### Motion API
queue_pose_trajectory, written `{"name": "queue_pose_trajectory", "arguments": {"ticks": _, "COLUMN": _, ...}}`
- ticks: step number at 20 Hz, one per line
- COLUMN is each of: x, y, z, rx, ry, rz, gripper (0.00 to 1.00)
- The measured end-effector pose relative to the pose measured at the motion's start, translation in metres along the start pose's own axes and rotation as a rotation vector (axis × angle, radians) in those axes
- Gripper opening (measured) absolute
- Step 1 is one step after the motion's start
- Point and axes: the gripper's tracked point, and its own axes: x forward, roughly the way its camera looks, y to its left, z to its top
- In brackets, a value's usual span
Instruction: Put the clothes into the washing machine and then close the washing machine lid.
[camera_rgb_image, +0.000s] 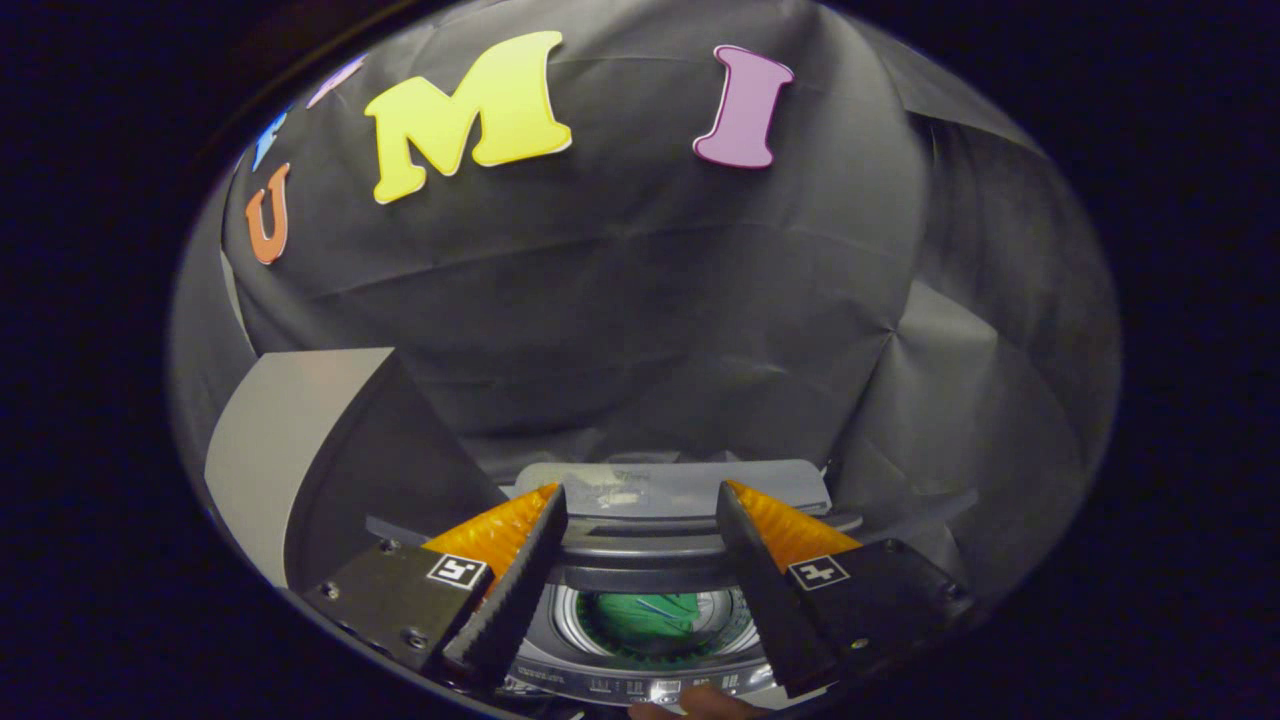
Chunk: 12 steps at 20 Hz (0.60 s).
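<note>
Tongs (640, 520) spread wide and empty above a small grey top-loading washing machine (670, 490); green cloth (650, 617) lies inside its round drum, between the fingers. The grey lid (290, 450) stands raised at the machine's left edge.

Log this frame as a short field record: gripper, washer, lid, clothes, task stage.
gripper: gripper open, fingers apart, holding nothing
washer: washer ahead of and below the fingers, drum seen between them
lid: lid raised, standing beside the opening
clothes: green cloth inside the drum
hand: hand at the washer's front edge
task stage: cloth in, lid not yet closed
</note>
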Motion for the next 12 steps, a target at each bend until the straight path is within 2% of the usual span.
{"name": "queue_pose_trajectory", "arguments": {"ticks": 8, "x": -0.006, "y": -0.001, "z": -0.084, "rx": 0.115, "ry": 0.175, "rz": 0.011, "gripper": 0.95}}
{"name": "queue_pose_trajectory", "arguments": {"ticks": 12, "x": -0.019, "y": 0.008, "z": -0.098, "rx": 0.125, "ry": 0.163, "rz": 0.014, "gripper": 0.94}}
